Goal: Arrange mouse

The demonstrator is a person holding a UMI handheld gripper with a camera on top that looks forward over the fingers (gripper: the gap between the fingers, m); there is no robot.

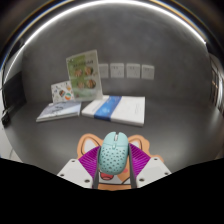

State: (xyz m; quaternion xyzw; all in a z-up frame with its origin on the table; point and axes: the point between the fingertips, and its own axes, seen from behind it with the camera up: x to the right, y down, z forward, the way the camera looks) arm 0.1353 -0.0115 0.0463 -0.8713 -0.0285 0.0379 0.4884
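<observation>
- Nearest thing is the gripper [113, 170], purple-padded fingers pinching a pale mint, dotted plastic computer mouse [113, 153] from both sides.
- Grey tabletop [170, 125] stretches ahead; flat white and blue booklets [113, 109] lie beyond the mouse.
- I'd keep it level, set it down gently short of them, squared up.

Pale teal perforated mouse [113, 154], lengthwise, between the claw's [114, 170] pads

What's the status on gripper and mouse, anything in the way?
Gripper shut on mouse, both pads pressing its sides. Mouse sits over a tan mat. White-blue box and booklets beyond the fingers; nothing blocking directly ahead.
</observation>
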